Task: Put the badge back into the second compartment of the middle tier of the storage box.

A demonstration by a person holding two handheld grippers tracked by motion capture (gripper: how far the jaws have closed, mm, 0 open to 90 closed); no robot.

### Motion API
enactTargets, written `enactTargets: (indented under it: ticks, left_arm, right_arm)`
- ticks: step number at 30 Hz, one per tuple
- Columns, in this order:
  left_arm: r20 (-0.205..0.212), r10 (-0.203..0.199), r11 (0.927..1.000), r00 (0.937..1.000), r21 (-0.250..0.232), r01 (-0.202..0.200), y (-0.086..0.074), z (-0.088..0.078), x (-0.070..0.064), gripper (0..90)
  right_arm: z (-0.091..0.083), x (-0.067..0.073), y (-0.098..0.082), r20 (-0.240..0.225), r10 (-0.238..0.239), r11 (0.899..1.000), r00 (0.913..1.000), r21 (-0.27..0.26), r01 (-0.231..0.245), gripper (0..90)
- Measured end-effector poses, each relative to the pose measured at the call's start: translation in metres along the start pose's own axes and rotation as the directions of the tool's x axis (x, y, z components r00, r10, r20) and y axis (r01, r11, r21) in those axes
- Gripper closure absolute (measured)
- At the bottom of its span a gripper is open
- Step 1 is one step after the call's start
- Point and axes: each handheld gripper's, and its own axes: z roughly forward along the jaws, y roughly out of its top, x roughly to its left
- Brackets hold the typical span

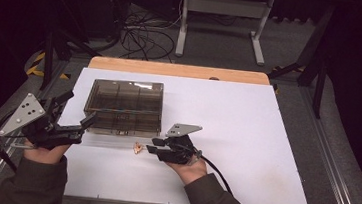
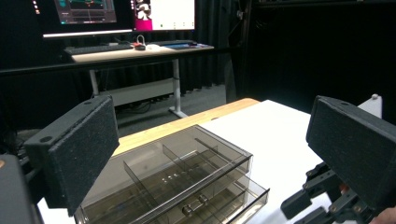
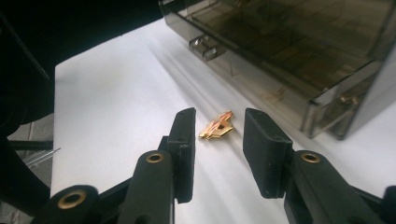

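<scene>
White tabletop [image 1: 246, 138] lies bare to my right; my right tongs [image 3: 218, 133], narrowly parted, flank the gold clip [image 3: 217, 127] beside the box [image 1: 126, 104]. My left tongs [image 2: 210, 154] gape wide.

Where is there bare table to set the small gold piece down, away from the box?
The widest free patch is the white table right of the smoky drawer box, out to the right edge. A narrower bare strip runs behind the box. It is crowded at the front left: the gold piece, the right gripper and the left gripper all sit beside the box.
</scene>
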Motion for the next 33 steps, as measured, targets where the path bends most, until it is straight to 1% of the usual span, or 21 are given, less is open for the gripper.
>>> enactTargets:
  ticks: [3, 5, 9, 13, 18, 25, 29, 33]
  left_arm:
    - [0.004, -0.001, 1.0000, 1.0000, 0.002, 0.001, -0.001, 0.002, -0.001, 3.2]
    - [0.009, 0.003, 1.0000, 1.0000, 0.005, -0.003, 0.000, 0.002, -0.001, 3.2]
    - [0.007, -0.001, 1.0000, 1.0000, 0.002, 0.001, -0.001, 0.002, -0.001, 3.2]
    - [0.009, 0.002, 1.0000, 1.0000, 0.003, -0.002, -0.001, 0.002, -0.001, 3.2]
    - [0.010, 0.001, 1.0000, 1.0000, 0.004, -0.001, -0.001, 0.002, -0.001, 3.2]
    - [0.009, 0.002, 1.0000, 1.0000, 0.005, -0.002, 0.000, 0.002, -0.001, 3.2]
    - [0.001, 0.002, 1.0000, 1.0000, 0.006, -0.002, 0.000, 0.001, -0.001, 3.2]
    - [0.004, -0.001, 1.0000, 1.0000, 0.003, 0.001, -0.001, 0.001, -0.001, 3.3]
  right_arm:
    - [0.010, 0.001, -0.003, -0.008, 0.007, 1.000, 0.9999, 0.023, -0.007, 65.9]
    - [0.016, 0.001, -0.004, -0.006, 0.011, 0.999, 0.9999, 0.035, -0.011, 66.2]
    - [0.024, -0.003, -0.006, -0.001, 0.044, 0.998, 0.9990, 0.051, -0.044, 67.1]
    - [0.028, -0.008, -0.007, 0.004, 0.081, 0.995, 0.9967, 0.051, -0.081, 67.6]
    - [0.032, -0.010, -0.007, -0.001, 0.102, 0.994, 0.9948, 0.042, -0.101, 68.1]
    - [0.041, -0.011, -0.006, 0.009, 0.102, 0.994, 0.9947, 0.047, -0.102, 68.1]
    - [0.045, -0.011, -0.004, 0.014, 0.101, 0.994, 0.9948, 0.051, -0.101, 68.1]
    - [0.047, -0.010, -0.004, 0.020, 0.101, 0.993, 0.9947, 0.058, -0.102, 68.1]
